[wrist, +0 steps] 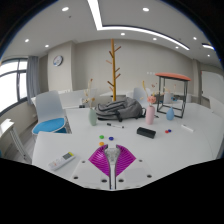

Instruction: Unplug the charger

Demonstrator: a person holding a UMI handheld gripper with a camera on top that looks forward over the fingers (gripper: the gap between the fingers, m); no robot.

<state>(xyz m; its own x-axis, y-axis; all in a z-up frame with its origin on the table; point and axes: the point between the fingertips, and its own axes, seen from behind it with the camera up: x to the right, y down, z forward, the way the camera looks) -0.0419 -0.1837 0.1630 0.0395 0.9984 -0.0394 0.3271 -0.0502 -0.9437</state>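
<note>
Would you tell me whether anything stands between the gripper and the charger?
Nothing visible does. A small white thing, likely the charger, already sits between the fingertips of the gripper, with no other object in front of it.

White table [160, 150], wooden coat stand [114, 68]

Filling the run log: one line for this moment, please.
hand-held gripper: shut on white charger | above white table | task: unplug charger
</note>
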